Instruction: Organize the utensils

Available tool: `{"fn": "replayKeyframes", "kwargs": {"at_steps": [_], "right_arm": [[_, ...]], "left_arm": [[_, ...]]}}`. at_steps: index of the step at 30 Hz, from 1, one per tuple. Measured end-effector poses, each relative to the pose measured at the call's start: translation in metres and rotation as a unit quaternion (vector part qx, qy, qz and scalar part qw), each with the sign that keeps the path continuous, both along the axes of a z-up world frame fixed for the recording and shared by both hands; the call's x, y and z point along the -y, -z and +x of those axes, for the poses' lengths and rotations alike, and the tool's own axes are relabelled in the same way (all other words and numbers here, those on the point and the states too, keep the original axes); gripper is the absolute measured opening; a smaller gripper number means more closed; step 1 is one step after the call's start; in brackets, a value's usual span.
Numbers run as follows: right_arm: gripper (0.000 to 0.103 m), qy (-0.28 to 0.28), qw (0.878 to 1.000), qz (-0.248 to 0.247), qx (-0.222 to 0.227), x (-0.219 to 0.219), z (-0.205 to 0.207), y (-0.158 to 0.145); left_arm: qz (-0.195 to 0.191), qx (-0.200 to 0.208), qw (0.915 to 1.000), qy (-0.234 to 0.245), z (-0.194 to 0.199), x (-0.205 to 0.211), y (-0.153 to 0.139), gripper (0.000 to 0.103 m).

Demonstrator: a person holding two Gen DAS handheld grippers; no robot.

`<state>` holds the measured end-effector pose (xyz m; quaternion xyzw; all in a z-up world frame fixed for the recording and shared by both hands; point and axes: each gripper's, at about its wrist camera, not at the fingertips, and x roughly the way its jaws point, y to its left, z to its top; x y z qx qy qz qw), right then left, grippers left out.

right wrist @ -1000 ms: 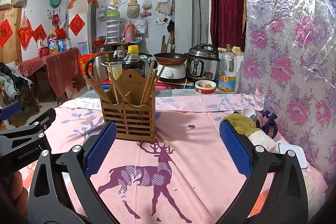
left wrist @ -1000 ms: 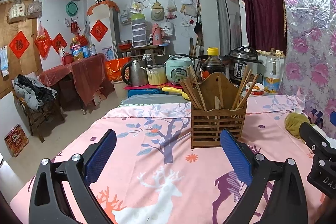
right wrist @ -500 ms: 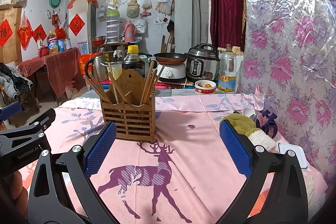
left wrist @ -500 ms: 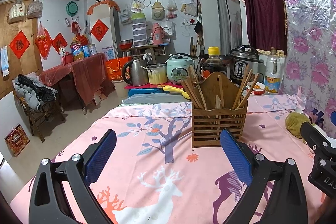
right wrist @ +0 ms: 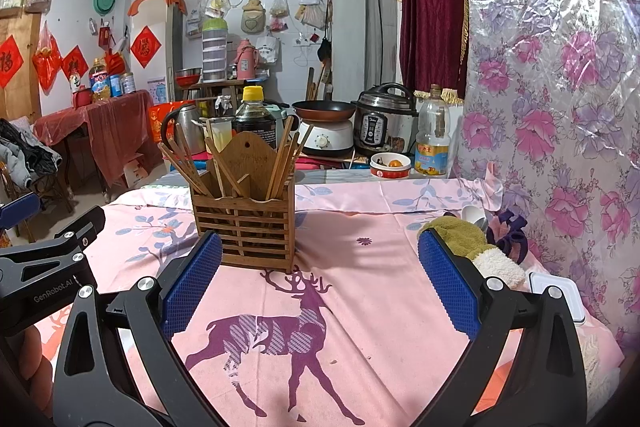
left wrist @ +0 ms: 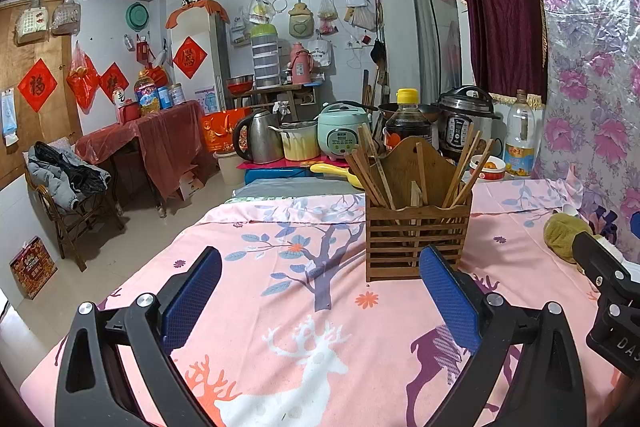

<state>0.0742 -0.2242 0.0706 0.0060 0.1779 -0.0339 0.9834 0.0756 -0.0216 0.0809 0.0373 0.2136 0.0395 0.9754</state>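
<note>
A slatted wooden utensil holder (left wrist: 416, 239) stands upright on the pink deer-print tablecloth (left wrist: 288, 307), with several wooden chopsticks (left wrist: 370, 173) leaning in it. It also shows in the right wrist view (right wrist: 245, 227), with its chopsticks (right wrist: 280, 163). My left gripper (left wrist: 320, 287) is open and empty, just short of the holder and to its left. My right gripper (right wrist: 319, 279) is open and empty, in front of the holder and to its right. The left gripper's body (right wrist: 44, 279) shows at the left of the right wrist view.
A green-and-white plush cloth (right wrist: 474, 247), a white spoon (right wrist: 472, 215) and a white lidded box (right wrist: 560, 295) lie at the table's right by the floral wall. A soy sauce bottle (right wrist: 254, 119), oil bottle (right wrist: 432, 143), small bowl (right wrist: 390, 165) and cookers stand behind the table.
The left wrist view has shifted very slightly, so the holder sits a touch further right in it. The right gripper has not moved. Both grippers stay open.
</note>
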Motion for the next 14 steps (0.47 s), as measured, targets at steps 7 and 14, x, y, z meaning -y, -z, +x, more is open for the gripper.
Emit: {"fn": "replayKeyframes", "kwargs": {"at_steps": [7, 14], "right_arm": [[0.095, 0.0, 1.0, 0.001, 0.0, 0.0001, 0.0001, 0.0002], [0.095, 0.0, 1.0, 0.001, 0.0, 0.0002, 0.0003, -0.0001]], "left_arm": [[-0.003, 0.0, 1.0, 0.003, -0.0004, -0.0005, 0.0001, 0.097], [-0.006, -0.001, 1.0, 0.005, -0.0029, -0.0052, 0.004, 0.097]]}}
